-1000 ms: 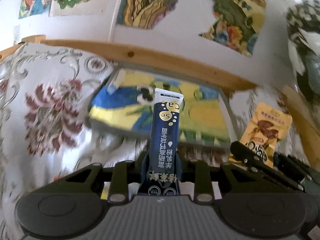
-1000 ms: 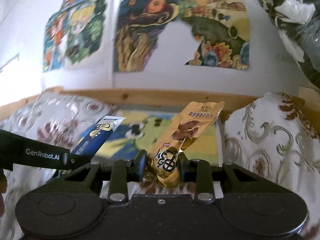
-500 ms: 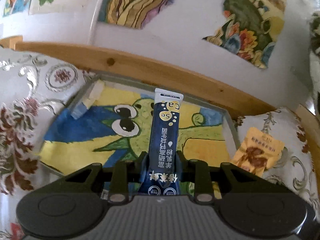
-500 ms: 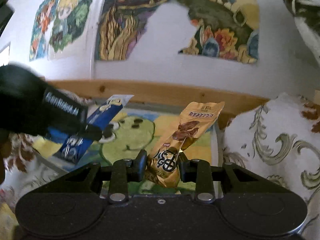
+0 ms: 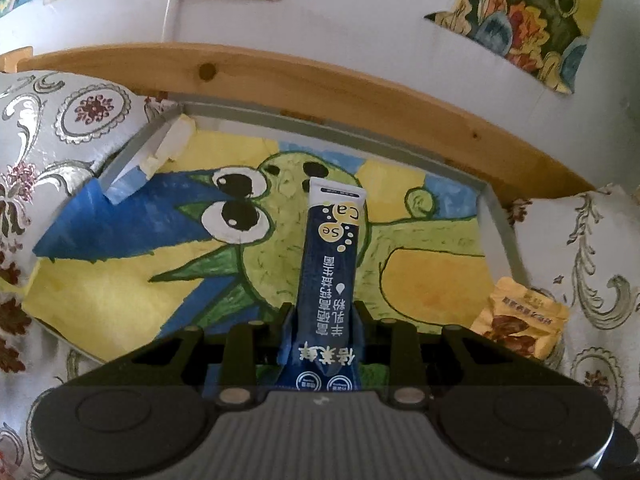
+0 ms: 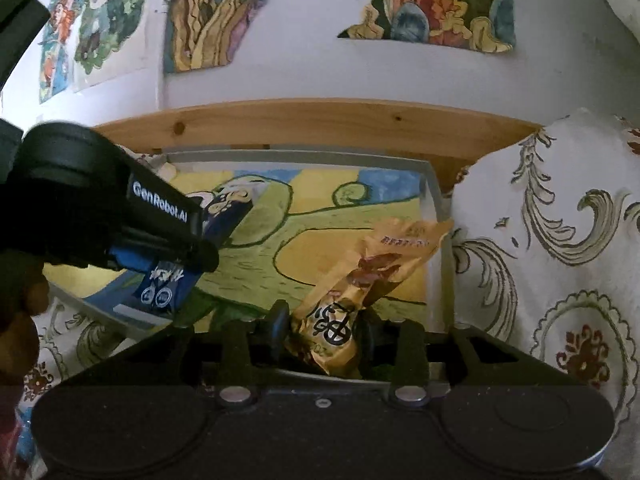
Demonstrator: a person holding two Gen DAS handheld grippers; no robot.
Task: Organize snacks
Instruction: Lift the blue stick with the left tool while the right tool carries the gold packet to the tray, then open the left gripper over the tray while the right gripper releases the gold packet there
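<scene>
Filling the middle of both views, a shallow grey tray (image 5: pixel 496 216) with a painted green cartoon creature on its floor lies on a floral cloth (image 5: pixel 72 120), its far edge against a wooden rail (image 5: pixel 320 80). Nothing can be seen lying loose on the painted floor. At the left of the right wrist view, the left hand-held gripper (image 6: pixel 200 254) reaches in over the tray's left part, its fingers closed tight on the lower end of a dark blue stick sachet (image 5: pixel 332 272), which in its own camera stands upright at centre frame above the painted creature. Lower centre of the right wrist view, the right hand-held gripper (image 6: pixel 324 332) is clamped on the bottom of a crumpled orange snack packet (image 6: pixel 368 276), held over the tray's right side near its right wall.
</scene>
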